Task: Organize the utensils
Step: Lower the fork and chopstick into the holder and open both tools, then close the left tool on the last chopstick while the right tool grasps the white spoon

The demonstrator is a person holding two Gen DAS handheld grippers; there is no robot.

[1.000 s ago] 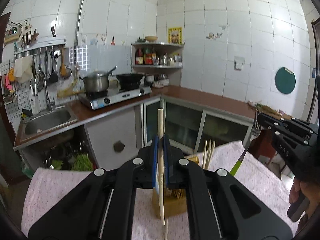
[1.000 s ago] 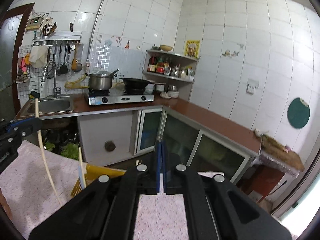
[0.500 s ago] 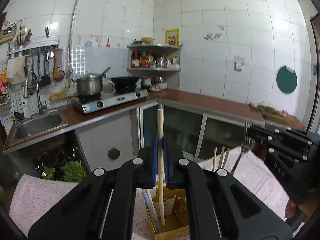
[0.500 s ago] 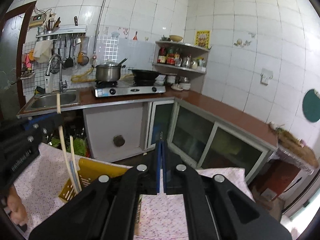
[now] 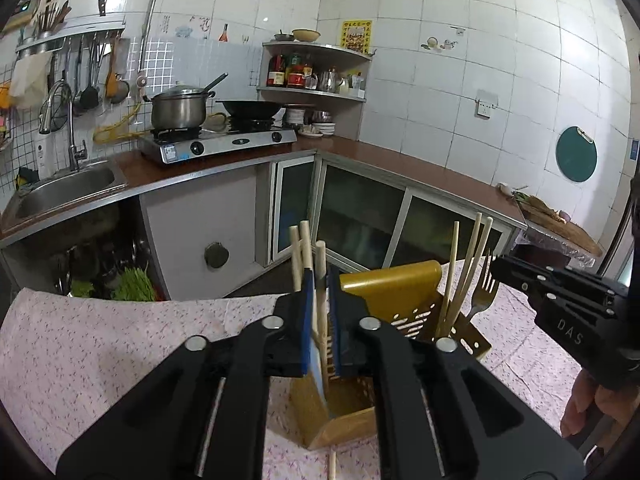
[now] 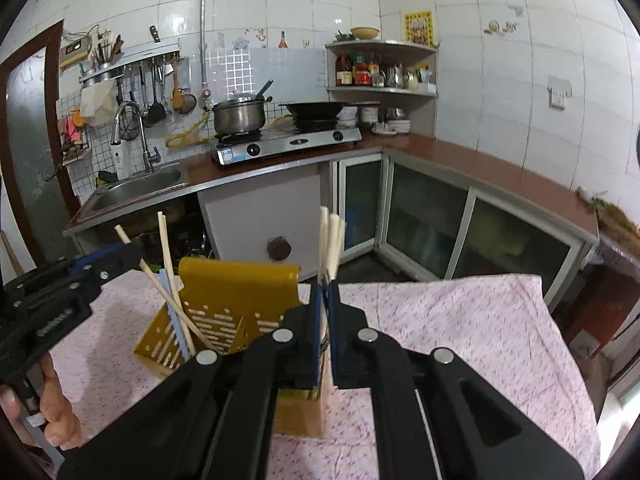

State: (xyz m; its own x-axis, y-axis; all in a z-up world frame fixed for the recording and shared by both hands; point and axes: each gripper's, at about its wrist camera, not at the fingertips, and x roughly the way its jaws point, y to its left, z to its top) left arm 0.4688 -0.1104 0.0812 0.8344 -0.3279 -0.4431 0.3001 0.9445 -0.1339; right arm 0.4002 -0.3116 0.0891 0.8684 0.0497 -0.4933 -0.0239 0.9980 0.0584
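Observation:
A yellow perforated utensil holder (image 5: 392, 284) (image 6: 240, 284) stands on a table with a pink floral cloth (image 5: 120, 340). My left gripper (image 5: 320, 280) (image 6: 120, 256) hovers over the holder's left compartment. Its jaws are opening, and a pale chopstick (image 5: 321, 256) stands loose between the blue pads, beside two others (image 5: 298, 252). My right gripper (image 6: 326, 292) (image 5: 500, 268) is shut on a metal fork (image 5: 486, 284), tines up, whose handle reaches down into the right compartment next to several chopsticks (image 5: 476, 248) (image 6: 330, 236).
Beyond the table runs an L-shaped kitchen counter (image 5: 400, 160) with a sink (image 5: 68, 188), a gas stove (image 5: 224, 140) carrying a pot and a wok, and glass-door cabinets below. A person's hands (image 5: 580, 404) (image 6: 52, 412) hold the grippers' handles.
Both grippers have come down to the holder, bringing the chopstick and the fork into its compartments. The left jaws have parted a little around the chopstick.

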